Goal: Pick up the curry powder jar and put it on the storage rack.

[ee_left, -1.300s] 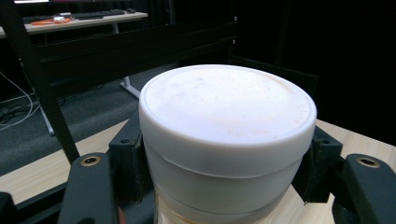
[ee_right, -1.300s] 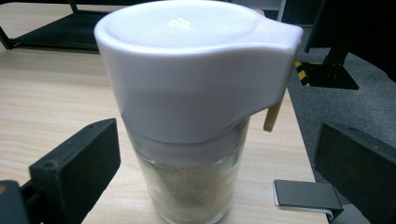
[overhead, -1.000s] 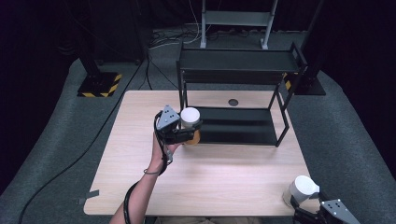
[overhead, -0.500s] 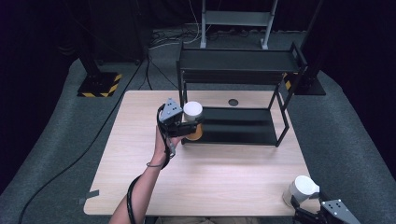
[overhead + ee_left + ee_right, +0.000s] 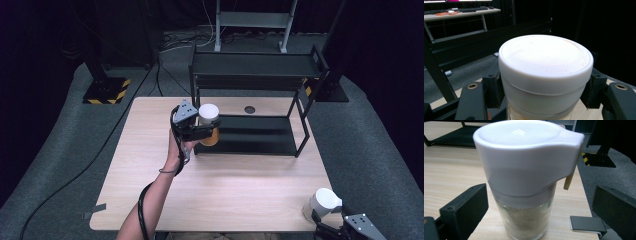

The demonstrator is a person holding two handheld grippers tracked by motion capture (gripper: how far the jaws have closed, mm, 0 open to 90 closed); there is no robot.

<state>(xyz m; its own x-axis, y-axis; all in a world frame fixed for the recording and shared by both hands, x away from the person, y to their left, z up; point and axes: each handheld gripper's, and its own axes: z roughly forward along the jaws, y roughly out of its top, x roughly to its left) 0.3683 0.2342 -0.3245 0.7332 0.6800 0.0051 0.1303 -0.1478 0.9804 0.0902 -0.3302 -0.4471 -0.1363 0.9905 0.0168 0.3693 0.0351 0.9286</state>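
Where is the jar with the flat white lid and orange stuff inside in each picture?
High view: the orange jar is left of the middle, clamped in the left gripper at the front left corner of the black shelf.
Left gripper view: it sits in the middle, jaws pressing both sides.
Right gripper view: not in it; the jar there is a different one.
Shared landmark: the black shelf.

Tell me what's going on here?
A person's left gripper is shut on a white-lidded jar with orange contents, holding it at the left end of the black shelf rack. The right gripper sits open around a white-lidded glass shaker standing near the wooden table's front right corner.
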